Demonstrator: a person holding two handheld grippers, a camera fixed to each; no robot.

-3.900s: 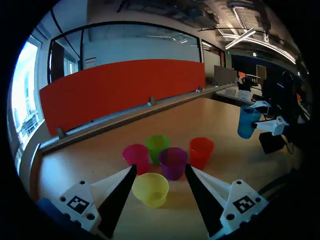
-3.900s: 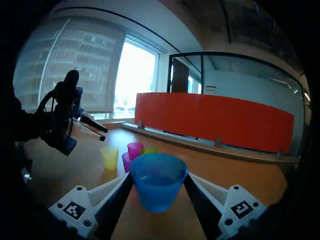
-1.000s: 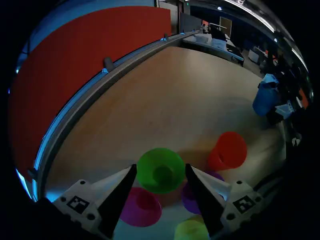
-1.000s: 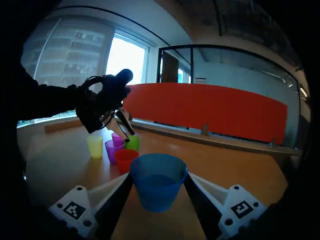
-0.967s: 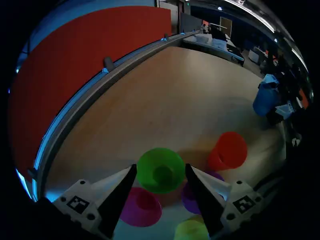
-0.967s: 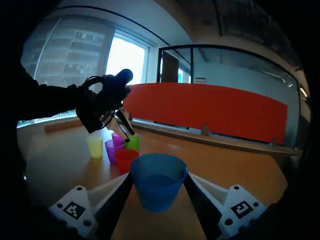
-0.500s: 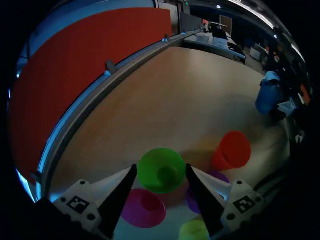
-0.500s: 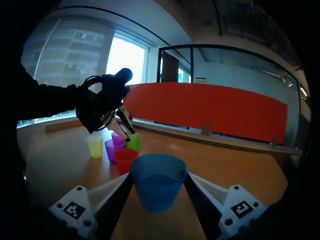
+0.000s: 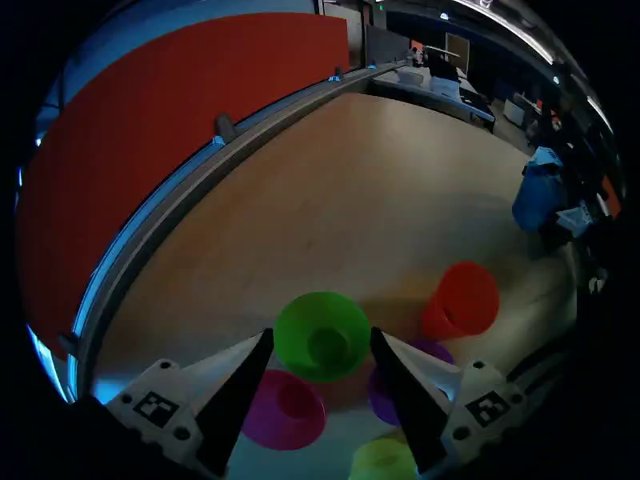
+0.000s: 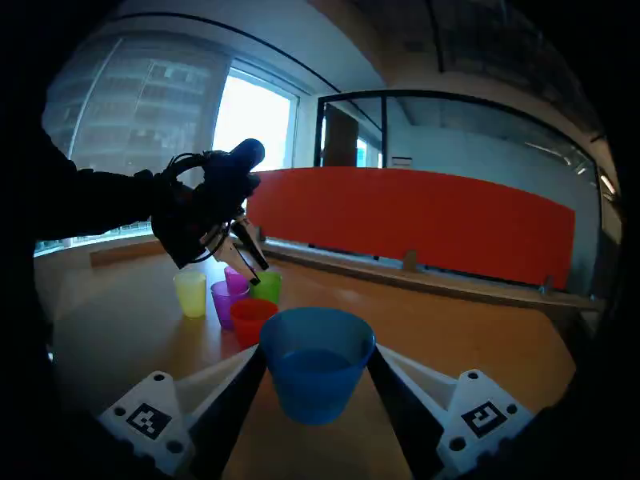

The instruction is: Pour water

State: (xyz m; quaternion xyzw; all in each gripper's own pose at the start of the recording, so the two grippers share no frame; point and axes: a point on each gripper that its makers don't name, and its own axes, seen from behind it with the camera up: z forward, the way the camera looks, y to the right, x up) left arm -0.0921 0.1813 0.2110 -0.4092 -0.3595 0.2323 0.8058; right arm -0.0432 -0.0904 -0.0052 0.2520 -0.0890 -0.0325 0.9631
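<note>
R gripper [image 10: 316, 350]: fingers closed to cup width, one pressing each side of blue cup [image 10: 318, 380]. Cup is upright and clear of table [image 10: 448, 352], with water inside.

Beyond, at 10 o'clock in right gripper view, a cluster of five cups stands on table: red cup [image 10: 251, 318] nearest, then purple cup [image 10: 223, 302], yellow cup [image 10: 190, 292], pink cup [image 10: 235, 278], green cup [image 10: 268, 285].

L gripper [image 10: 258, 272], held by a hand [image 10: 196, 212], hangs over the cluster, tips angled down toward green cup. In left gripper view its fingers are wide apart with nothing held, and green cup's mouth sits centred below between them. Red cup is at 2 o'clock of it, pink at 7, purple at 5. Green and pink look empty.

Far: red partition [image 9: 160, 136] along table edge.

Step in hand, judged: L gripper takes green cup as receiver. Recs:
- Lower straight down and close on the wall below the rim.
- Neighbours crowd close, so avoid nudging them.
- Keep blue cup level until the receiver is steady.
- Then pour slowly, lip over mouth.
</note>
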